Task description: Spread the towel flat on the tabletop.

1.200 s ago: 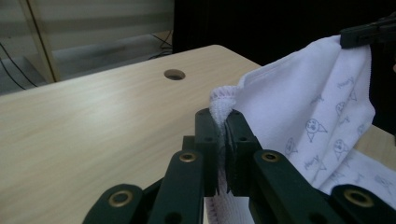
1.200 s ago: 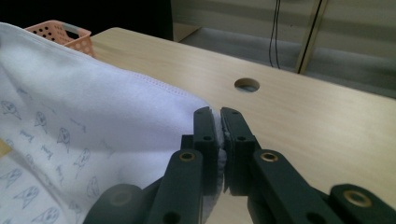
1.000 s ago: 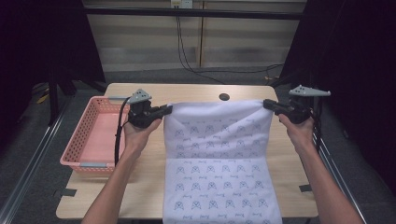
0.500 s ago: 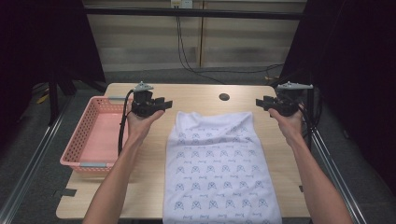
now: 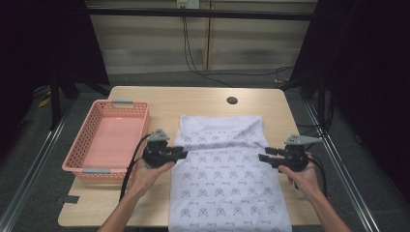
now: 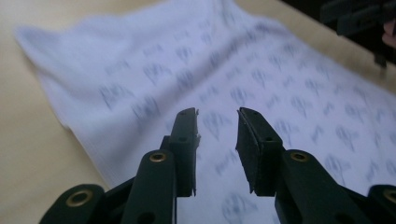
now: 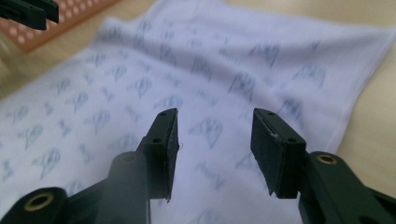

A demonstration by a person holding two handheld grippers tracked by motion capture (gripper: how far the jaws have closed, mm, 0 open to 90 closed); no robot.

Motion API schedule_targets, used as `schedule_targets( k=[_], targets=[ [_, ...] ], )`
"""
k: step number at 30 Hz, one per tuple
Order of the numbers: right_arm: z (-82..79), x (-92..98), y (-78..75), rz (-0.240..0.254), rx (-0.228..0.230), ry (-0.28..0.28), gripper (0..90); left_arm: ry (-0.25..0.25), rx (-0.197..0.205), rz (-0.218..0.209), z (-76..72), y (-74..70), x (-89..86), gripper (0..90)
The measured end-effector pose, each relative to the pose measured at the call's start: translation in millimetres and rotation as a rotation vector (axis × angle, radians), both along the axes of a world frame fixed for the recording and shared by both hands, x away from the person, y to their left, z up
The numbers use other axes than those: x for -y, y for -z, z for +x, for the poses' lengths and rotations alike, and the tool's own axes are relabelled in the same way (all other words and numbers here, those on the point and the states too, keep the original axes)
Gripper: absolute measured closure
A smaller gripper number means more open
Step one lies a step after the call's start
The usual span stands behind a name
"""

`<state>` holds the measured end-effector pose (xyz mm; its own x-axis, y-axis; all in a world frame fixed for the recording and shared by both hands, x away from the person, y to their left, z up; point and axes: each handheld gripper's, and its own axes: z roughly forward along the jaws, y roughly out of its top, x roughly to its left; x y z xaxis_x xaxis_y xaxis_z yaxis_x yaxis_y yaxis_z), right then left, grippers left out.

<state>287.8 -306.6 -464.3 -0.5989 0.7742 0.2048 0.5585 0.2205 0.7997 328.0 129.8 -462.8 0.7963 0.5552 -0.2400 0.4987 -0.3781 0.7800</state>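
A white cloth (image 5: 227,169) with a small blue print lies flat on the wooden table, its near end hanging over the front edge. My left gripper (image 5: 181,153) sits at the cloth's left edge and points right. In the left gripper view the left gripper (image 6: 218,116) is open above the cloth (image 6: 163,60); its jaws have just been closing, with nothing between them. My right gripper (image 5: 263,158) is at the cloth's right edge and points left. In the right gripper view the right gripper (image 7: 215,116) is open over the cloth (image 7: 210,60); its jaws have just been opening, and they are empty.
An empty pink basket (image 5: 77,145) stands at the table's left side, close to the left hand. A round hole (image 5: 232,100) is in the bare tabletop (image 5: 203,99) beyond the cloth. Dark rails and a floor drop run along both table sides.
A second ago both grippers held the cloth's far corners up. They let go, the cloth dropped flat, and both hands moved down and back to its side edges.
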Motion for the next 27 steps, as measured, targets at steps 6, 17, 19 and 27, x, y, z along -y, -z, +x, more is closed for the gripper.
schedule_targets(
  k=[6, 17, 19, 27],
  targets=[
    [-10.2, -10.9, 27.4, -0.095, -0.095, -0.042, 42.3, 0.045, -0.043, 0.119, -17.5, 26.6, 0.9, 64.4],
    [-24.8, -14.9, 34.1, -0.229, -0.075, -0.062, 72.8, 0.05, -0.043, 0.152, -31.7, 36.7, -2.7, 85.6],
    [-35.1, -15.7, 33.8, -0.234, -0.065, -0.088, 76.8, 0.062, -0.037, 0.161, -37.3, 35.8, -2.9, 87.0],
    [-65.7, -19.6, 30.4, -0.212, -0.117, -0.146, 78.3, 0.101, -0.063, 0.161, -56.2, 34.2, -9.2, 87.4]
  ],
)
